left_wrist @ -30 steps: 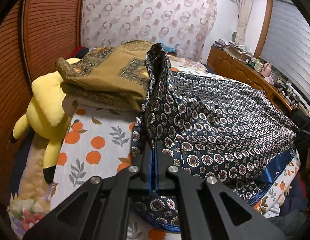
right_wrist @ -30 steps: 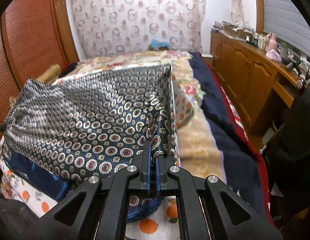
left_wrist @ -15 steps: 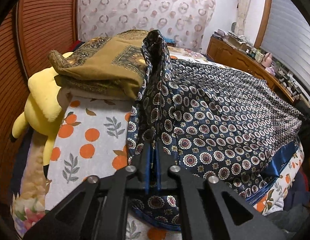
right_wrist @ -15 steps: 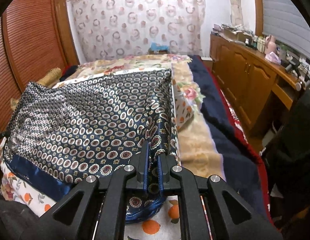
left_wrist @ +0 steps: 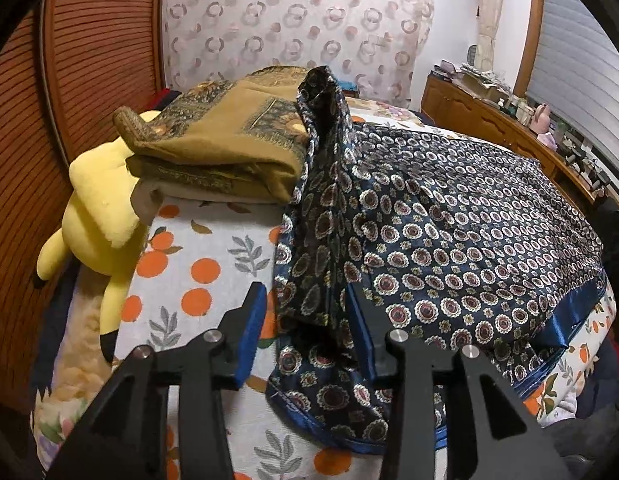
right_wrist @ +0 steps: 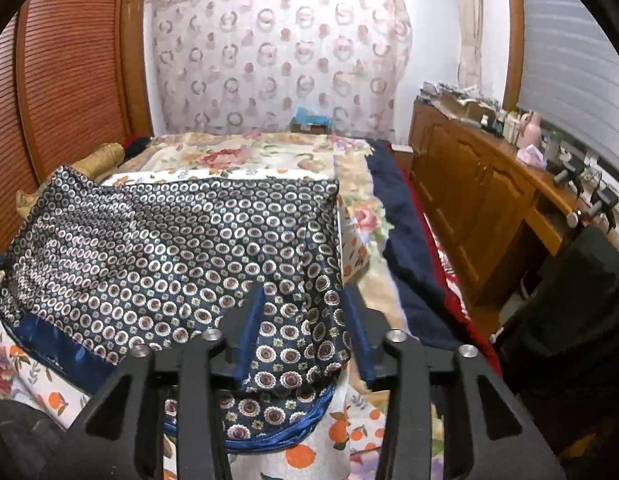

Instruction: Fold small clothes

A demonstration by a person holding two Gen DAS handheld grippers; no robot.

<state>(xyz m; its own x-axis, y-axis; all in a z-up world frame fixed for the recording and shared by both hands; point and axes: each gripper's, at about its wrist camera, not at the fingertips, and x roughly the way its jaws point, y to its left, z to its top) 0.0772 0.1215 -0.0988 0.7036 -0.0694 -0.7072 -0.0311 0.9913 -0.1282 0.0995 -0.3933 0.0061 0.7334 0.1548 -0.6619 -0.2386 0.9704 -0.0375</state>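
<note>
Patterned blue garment (left_wrist: 449, 240) lies on the bed (left_wrist: 197, 264), long axis running between left gripper (left_wrist: 307, 332) and right gripper (right_wrist: 305, 328); both jaws spread, each straddling a near corner.

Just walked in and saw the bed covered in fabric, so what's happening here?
A person with a gripper in each hand is folding a dark blue patterned garment on the bed. At this moment the left gripper and the right gripper are both open, each with a corner of the cloth lying loose between its fingers. The garment lies doubled over on the orange-print sheet. Beside it sit a folded brown cloth and a yellow plush toy.
</note>
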